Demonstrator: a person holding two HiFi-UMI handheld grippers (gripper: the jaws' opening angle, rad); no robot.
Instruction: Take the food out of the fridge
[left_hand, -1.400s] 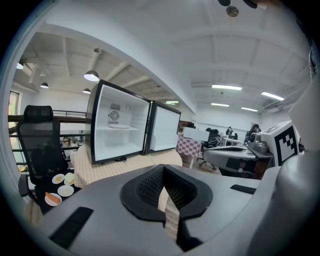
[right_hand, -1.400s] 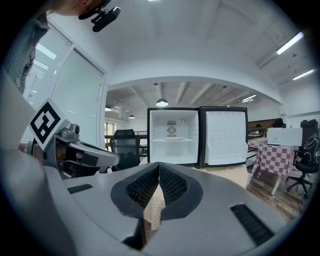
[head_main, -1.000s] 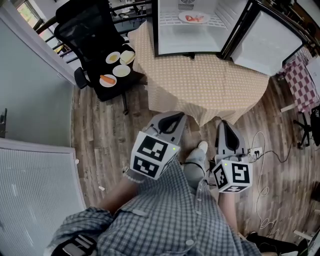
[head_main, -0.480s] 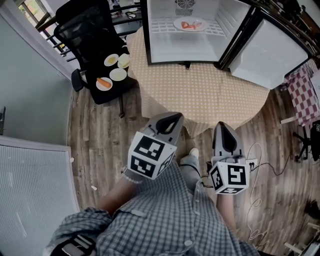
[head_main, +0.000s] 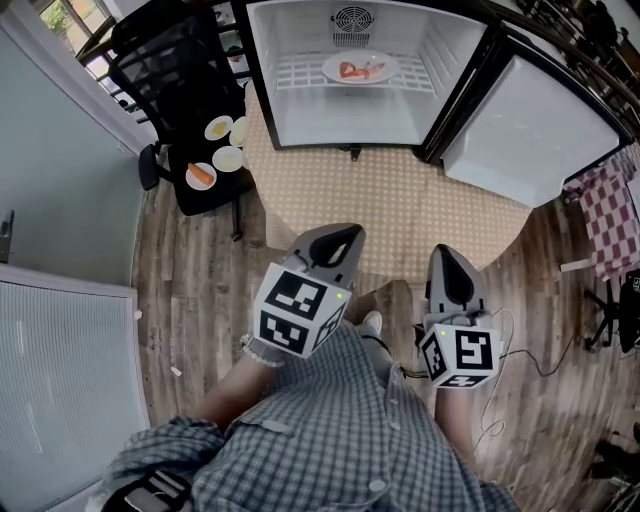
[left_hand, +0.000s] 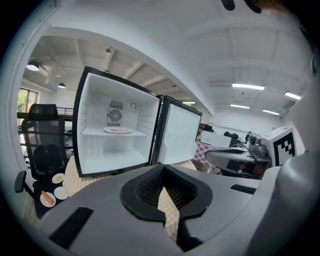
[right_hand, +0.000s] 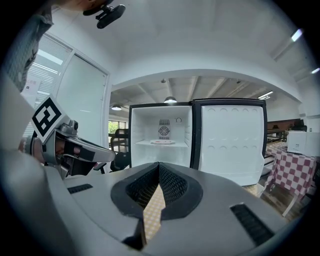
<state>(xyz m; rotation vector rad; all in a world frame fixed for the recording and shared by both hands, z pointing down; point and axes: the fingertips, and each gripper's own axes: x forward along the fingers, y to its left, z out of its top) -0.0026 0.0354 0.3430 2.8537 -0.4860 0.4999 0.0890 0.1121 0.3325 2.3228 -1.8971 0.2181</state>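
Well, the food (head_main: 358, 69) lay on a plate (head_main: 335, 72) on the shelf of the open fridge (head_main: 340, 120), which stood on the table (head_main: 400, 210). I held the left gripper (head_main: 340, 238) and right gripper (head_main: 448, 258) near the table's edge, well apart from the food. Both had their jaws together on nothing.

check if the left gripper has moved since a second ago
Yes. The left gripper has moved forward, toward the open fridge; its tip now overlaps the table at its near edge.

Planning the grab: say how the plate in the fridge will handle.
The plate looks shallow and rigid: probably stiff, possibly breakable. Food lies loose on it, so tilting may spill it. The slatted shelf under it may let it slide.
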